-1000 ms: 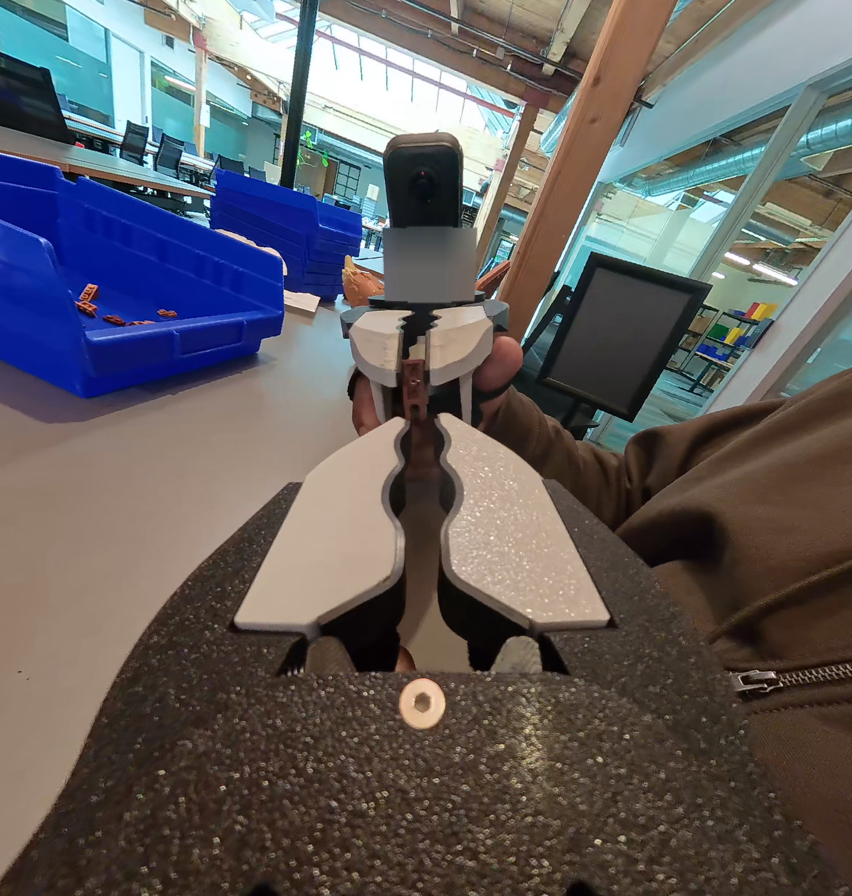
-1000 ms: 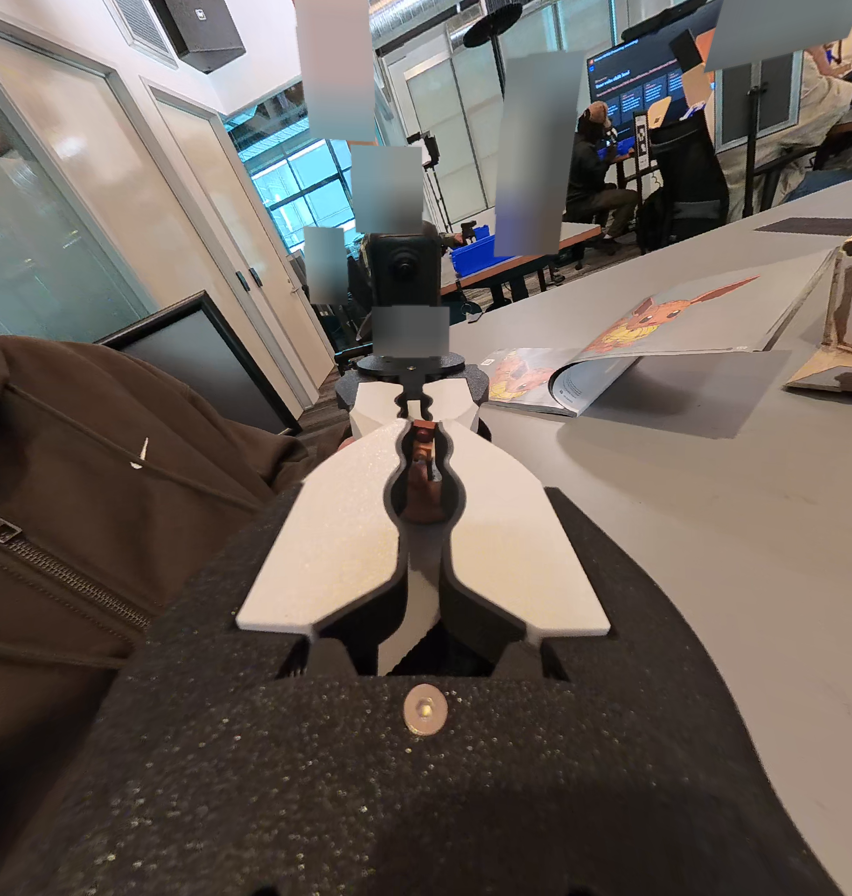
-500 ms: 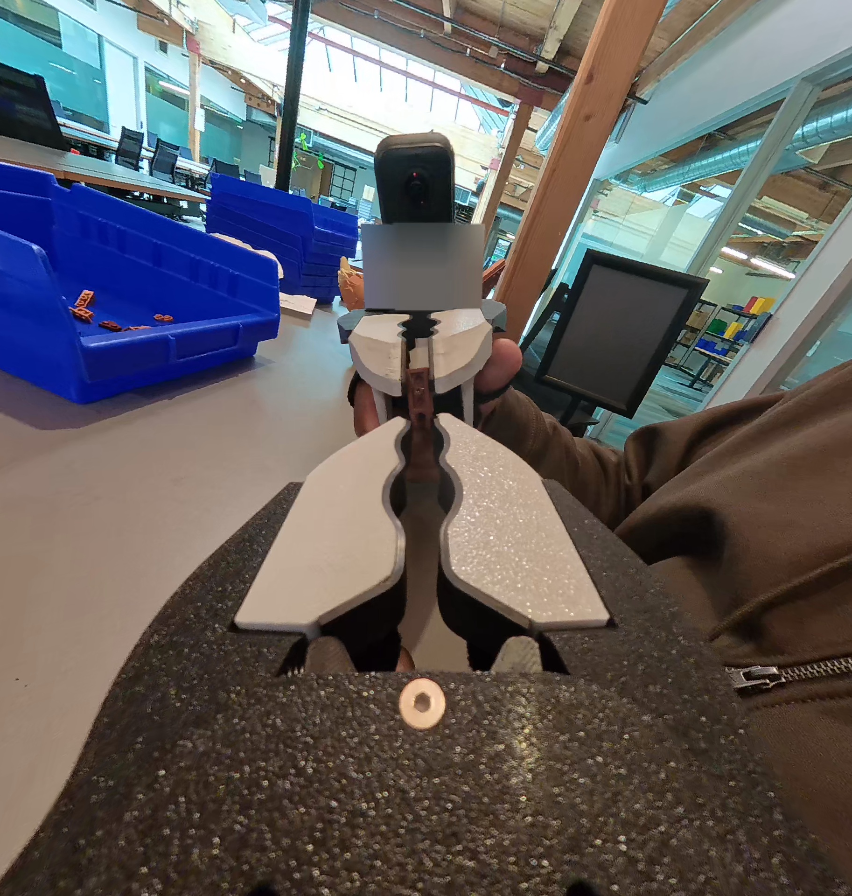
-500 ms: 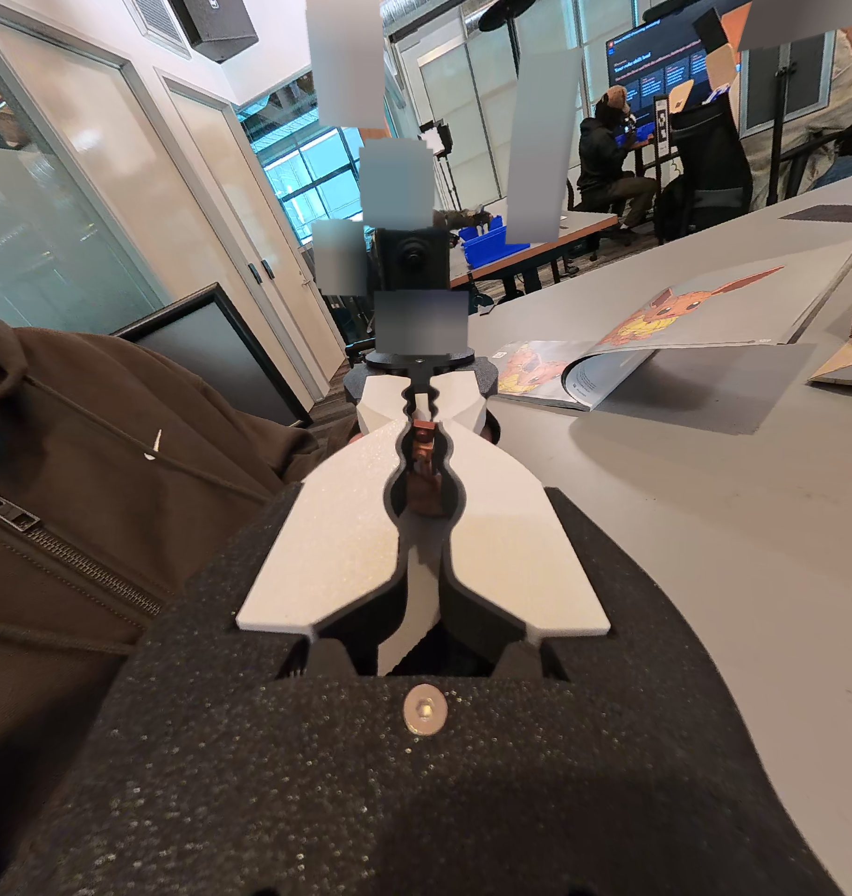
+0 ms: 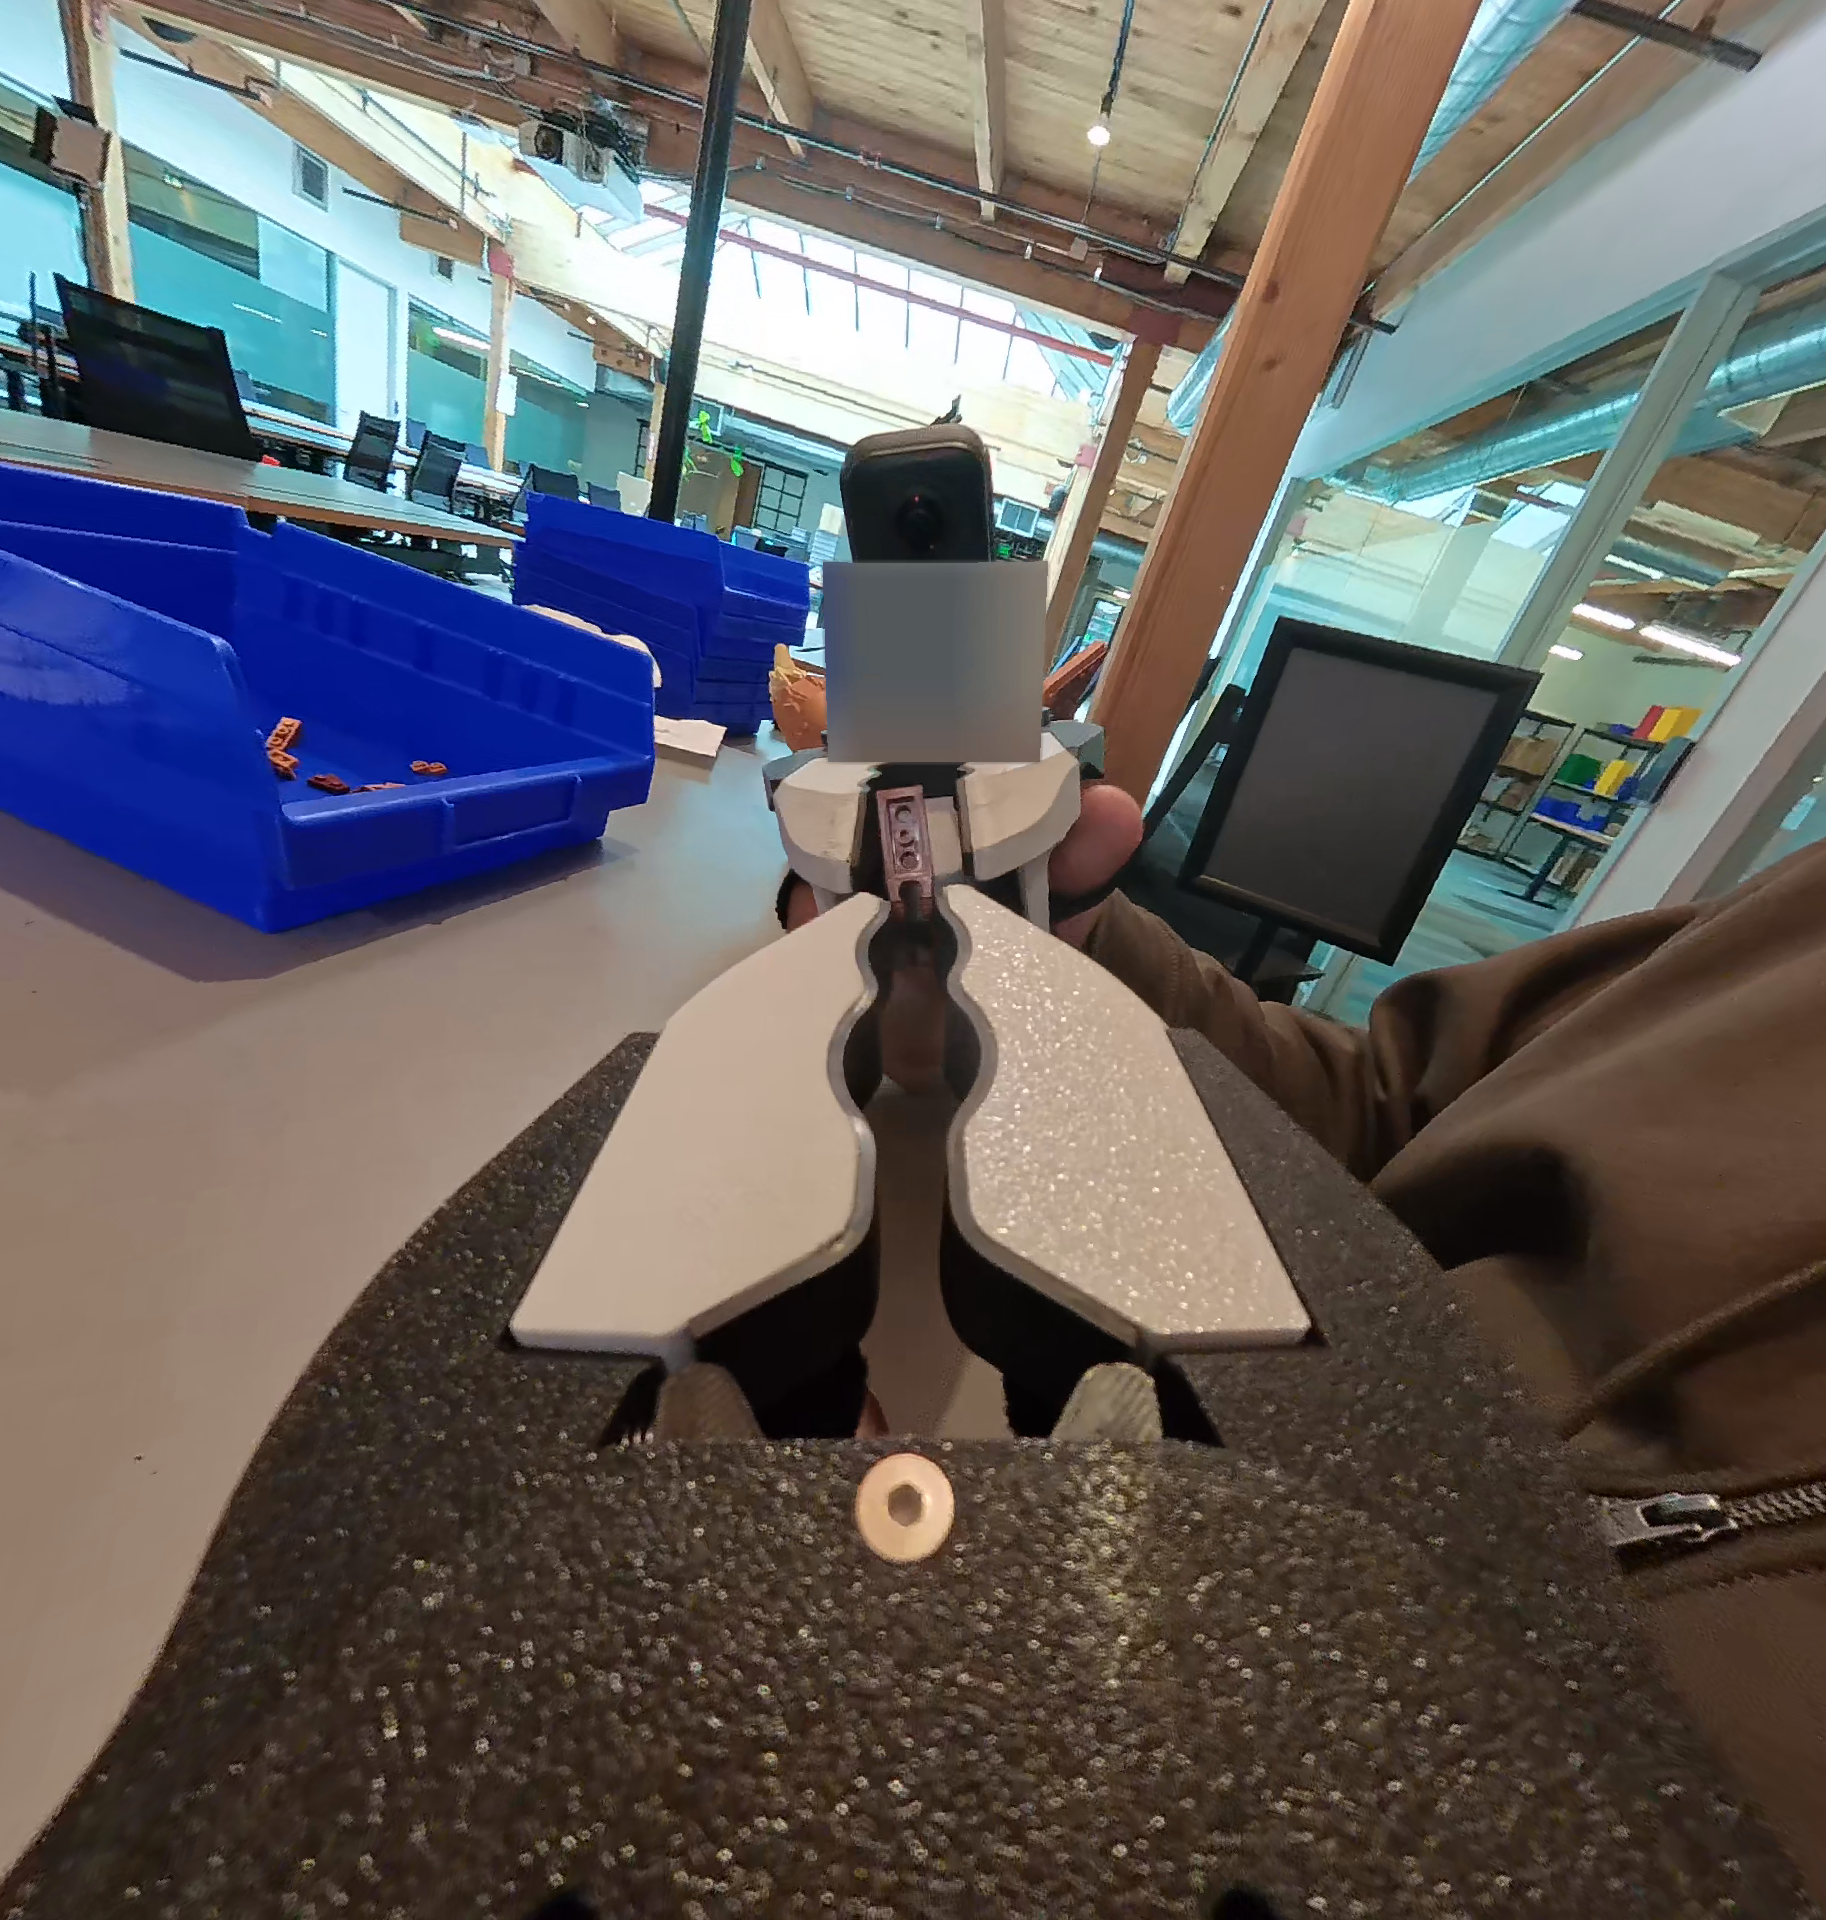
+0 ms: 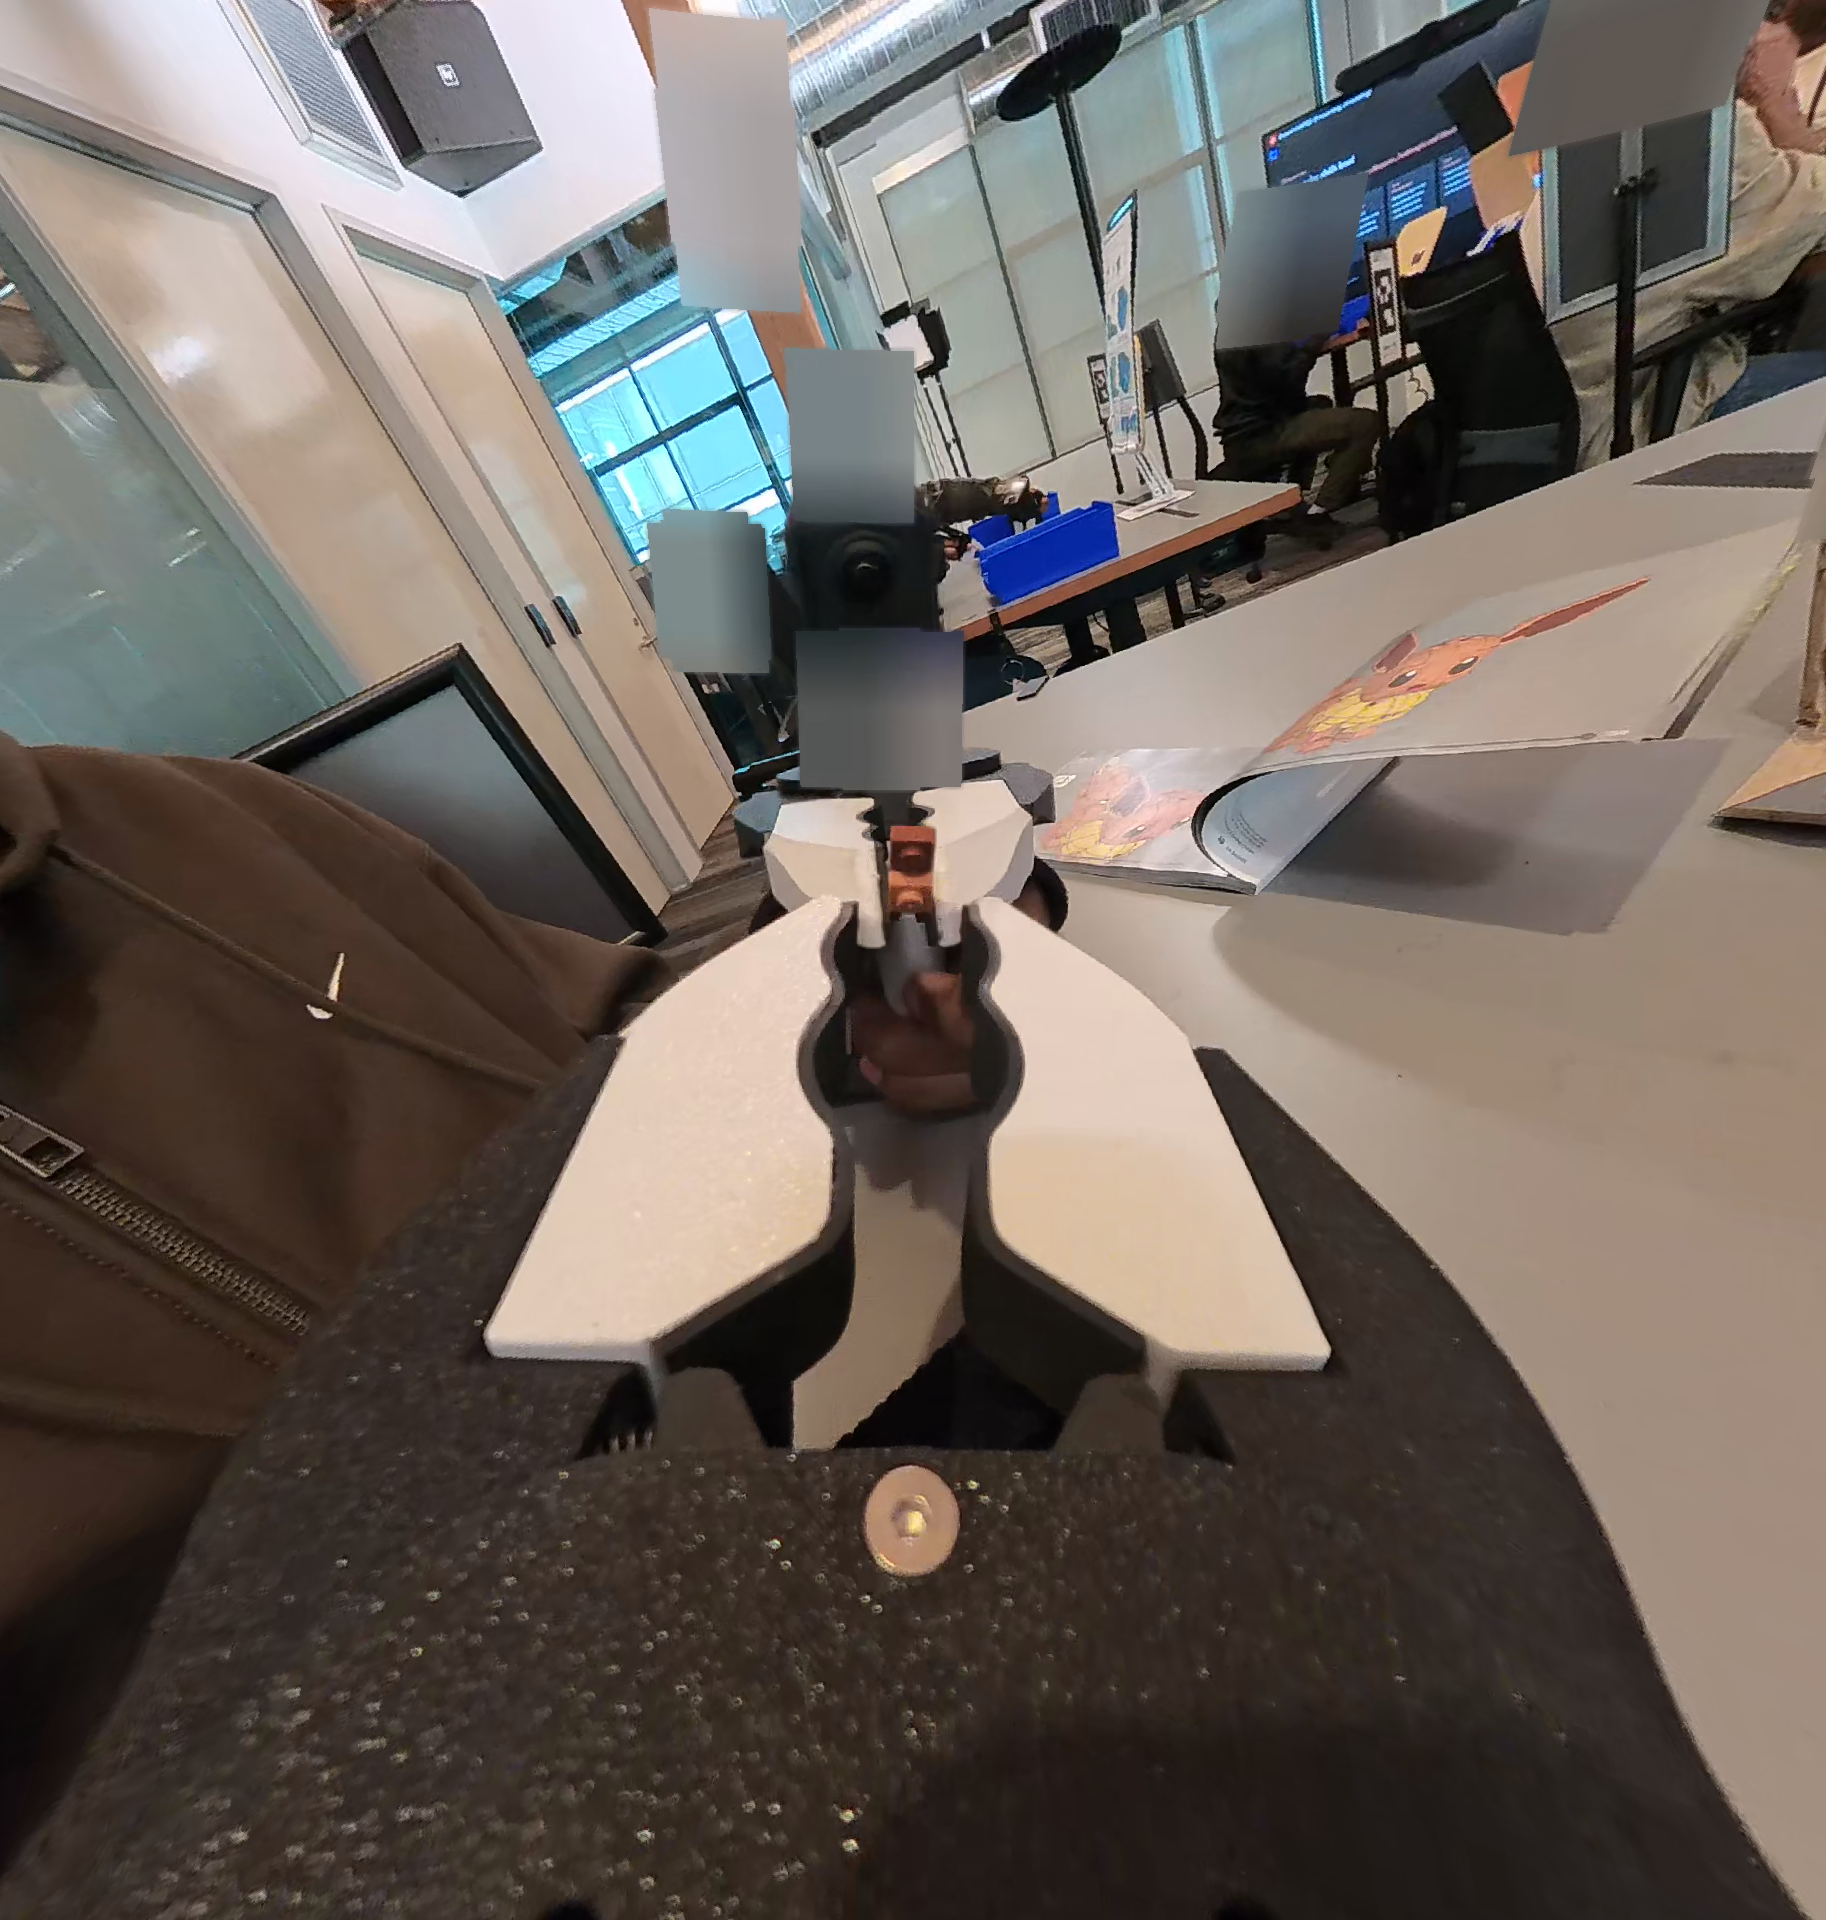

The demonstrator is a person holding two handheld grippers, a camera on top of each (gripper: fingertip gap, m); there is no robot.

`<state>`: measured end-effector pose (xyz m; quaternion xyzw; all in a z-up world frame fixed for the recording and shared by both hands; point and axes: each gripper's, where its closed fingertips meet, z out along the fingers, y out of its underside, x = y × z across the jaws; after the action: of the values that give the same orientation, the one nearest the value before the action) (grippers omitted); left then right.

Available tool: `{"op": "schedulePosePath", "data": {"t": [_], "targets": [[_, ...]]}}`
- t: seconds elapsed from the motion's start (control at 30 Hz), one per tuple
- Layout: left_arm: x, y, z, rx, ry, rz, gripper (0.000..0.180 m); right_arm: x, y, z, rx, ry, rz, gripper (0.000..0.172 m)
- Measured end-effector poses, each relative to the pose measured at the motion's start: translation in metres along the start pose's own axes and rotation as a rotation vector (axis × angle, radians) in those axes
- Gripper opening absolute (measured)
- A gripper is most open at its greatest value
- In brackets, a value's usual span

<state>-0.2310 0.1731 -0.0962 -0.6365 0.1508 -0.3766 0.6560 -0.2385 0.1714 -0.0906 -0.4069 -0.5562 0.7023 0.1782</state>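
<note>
Brown plate point(image 5: 907, 836) is pinched endwise by the left jaws; right jaws are parted. It could be twisted loose.

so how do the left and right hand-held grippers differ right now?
Jaws: the left hand-held gripper has its fingertips nearly together; the right hand-held gripper has its fingertips spread apart.
Grasp: the left one pinches a small brown plate; the right one grips nothing, and the plate stands between its fingers with a gap on each side.
Shared: white fingers, a black camera on top, facing each other over the grey table.
</note>
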Motion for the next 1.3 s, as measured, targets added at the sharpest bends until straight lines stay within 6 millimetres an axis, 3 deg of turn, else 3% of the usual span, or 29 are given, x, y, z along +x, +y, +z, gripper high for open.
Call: {"op": "schedulePosePath", "data": {"t": [0.5, 1.3], "targets": [[0.004, 0.005, 0.002, -0.035, 0.013, 0.019, 0.007, -0.003, 0.004, 0.003, -0.028, -0.009, -0.019, 0.007], [0.013, 0.026, 0.007, -0.177, 0.061, 0.038, 0.006, -0.009, 0.027, -0.012, -0.296, 0.050, -0.236, 0.007]]}}
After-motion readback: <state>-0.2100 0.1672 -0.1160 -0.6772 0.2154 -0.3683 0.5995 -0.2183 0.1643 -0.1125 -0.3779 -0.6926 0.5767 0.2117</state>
